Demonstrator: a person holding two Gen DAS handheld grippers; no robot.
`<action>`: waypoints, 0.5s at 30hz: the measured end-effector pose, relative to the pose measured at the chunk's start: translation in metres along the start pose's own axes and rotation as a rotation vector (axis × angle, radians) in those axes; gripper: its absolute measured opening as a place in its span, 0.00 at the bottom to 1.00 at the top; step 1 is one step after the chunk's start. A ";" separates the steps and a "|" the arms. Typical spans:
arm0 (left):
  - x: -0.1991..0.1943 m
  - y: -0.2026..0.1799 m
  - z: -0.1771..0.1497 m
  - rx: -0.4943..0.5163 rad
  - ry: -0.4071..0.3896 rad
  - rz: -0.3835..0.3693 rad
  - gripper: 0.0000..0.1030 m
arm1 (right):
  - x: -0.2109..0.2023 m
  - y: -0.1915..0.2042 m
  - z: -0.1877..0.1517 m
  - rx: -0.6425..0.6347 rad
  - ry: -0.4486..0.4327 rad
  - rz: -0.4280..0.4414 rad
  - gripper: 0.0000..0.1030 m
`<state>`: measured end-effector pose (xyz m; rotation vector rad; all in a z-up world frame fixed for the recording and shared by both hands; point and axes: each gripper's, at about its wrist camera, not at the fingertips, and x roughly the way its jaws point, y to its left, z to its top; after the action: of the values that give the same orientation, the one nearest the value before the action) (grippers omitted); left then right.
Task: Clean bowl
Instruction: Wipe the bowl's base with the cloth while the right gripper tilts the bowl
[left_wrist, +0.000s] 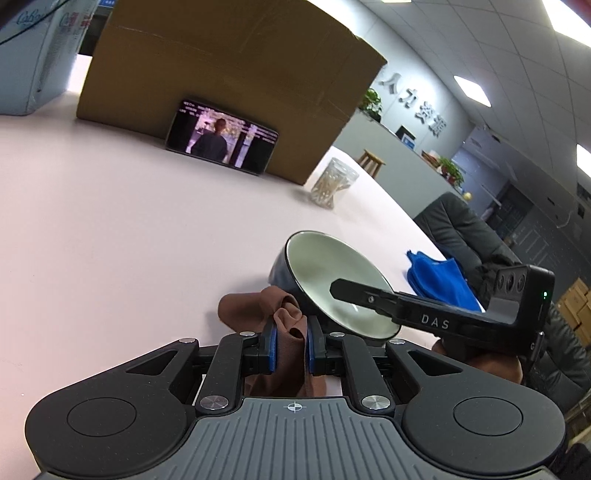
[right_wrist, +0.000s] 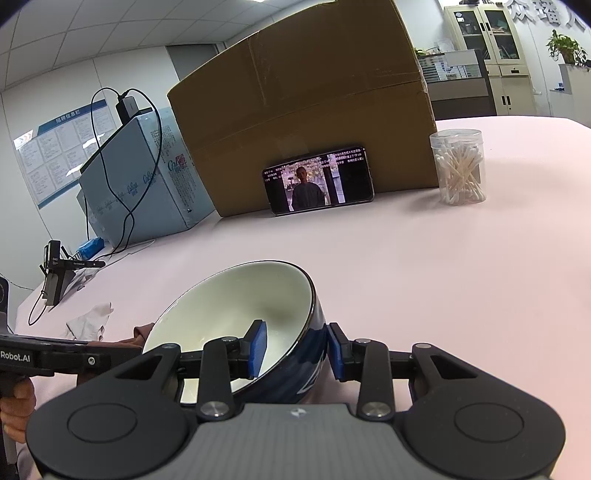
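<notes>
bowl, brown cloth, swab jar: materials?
Bowl: looks like glazed ceramic, glossy off-white inside, dark blue outside with sheen. Brown cloth: soft matte fabric, folds limply, possibly microfibre. Cotton swab jar: clear plastic, probably; the swabs show through the see-through wall.

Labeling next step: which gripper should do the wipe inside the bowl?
Left. The left gripper is shut on the brown cloth, beside the tilted bowl. The right gripper is clamped on the bowl's wall, steadying it.

Pale pink table (right_wrist: 443, 277) carries cardboard box (right_wrist: 314, 110), phone (right_wrist: 317, 181), swab jar (right_wrist: 458, 166).
</notes>
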<state>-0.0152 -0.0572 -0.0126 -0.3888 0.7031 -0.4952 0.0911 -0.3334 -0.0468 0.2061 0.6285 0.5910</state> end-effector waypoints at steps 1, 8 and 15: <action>0.000 0.000 -0.001 0.002 0.002 -0.003 0.12 | 0.000 0.000 0.000 0.002 0.000 0.000 0.36; 0.000 0.009 -0.010 -0.031 -0.035 -0.034 0.12 | 0.000 -0.002 -0.001 0.010 -0.002 0.008 0.36; 0.000 0.014 -0.011 -0.039 -0.069 -0.045 0.12 | 0.000 -0.004 0.000 0.020 -0.003 0.011 0.36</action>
<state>-0.0187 -0.0477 -0.0266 -0.4567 0.6394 -0.5088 0.0923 -0.3366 -0.0481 0.2289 0.6310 0.5951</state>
